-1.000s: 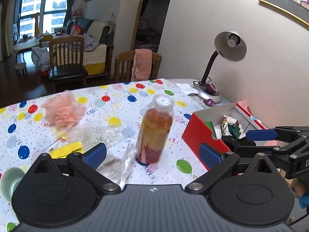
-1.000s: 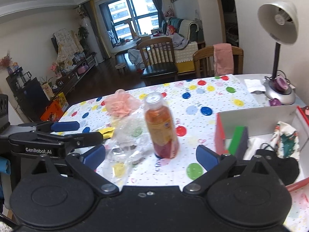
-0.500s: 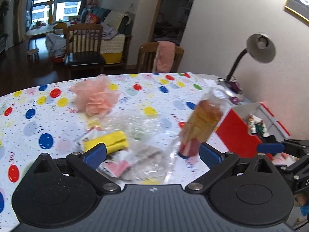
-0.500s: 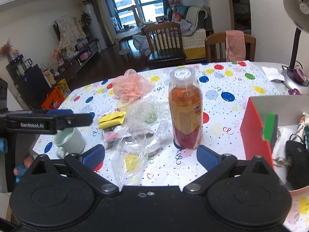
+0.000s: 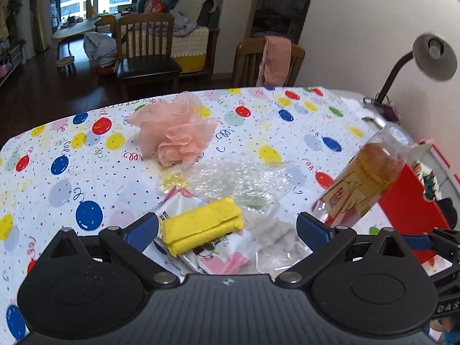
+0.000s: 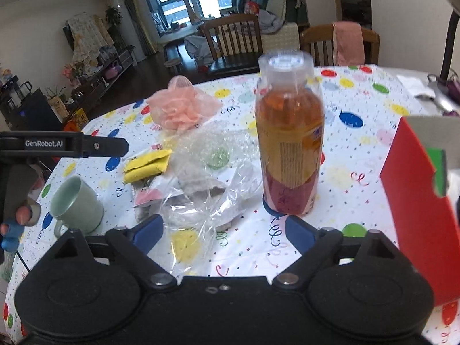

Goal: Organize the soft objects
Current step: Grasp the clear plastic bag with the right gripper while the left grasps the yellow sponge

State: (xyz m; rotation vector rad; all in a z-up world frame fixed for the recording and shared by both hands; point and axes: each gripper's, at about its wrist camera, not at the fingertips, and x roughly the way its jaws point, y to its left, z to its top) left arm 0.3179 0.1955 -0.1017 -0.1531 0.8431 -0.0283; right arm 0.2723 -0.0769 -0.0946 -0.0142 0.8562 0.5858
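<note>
Left gripper (image 5: 227, 230) jaws open over yellow cloth (image 5: 202, 228); right gripper (image 6: 224, 230) jaws open, facing bottle (image 6: 289, 146) on counter (image 6: 359, 149).

On the tabletop (image 6: 359, 149), the bath pouf (image 6: 181, 106) lies toward the far edge; nearer, the folded cloth (image 6: 146, 165) rests on plastic bags (image 6: 201, 184), mug (image 6: 76, 205) to their left, bottle (image 6: 289, 143) and box (image 6: 417, 201) to their right.

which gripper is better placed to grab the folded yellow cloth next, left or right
Left. The left gripper is open with the yellow cloth between its fingers; the right gripper faces the bottle.
</note>
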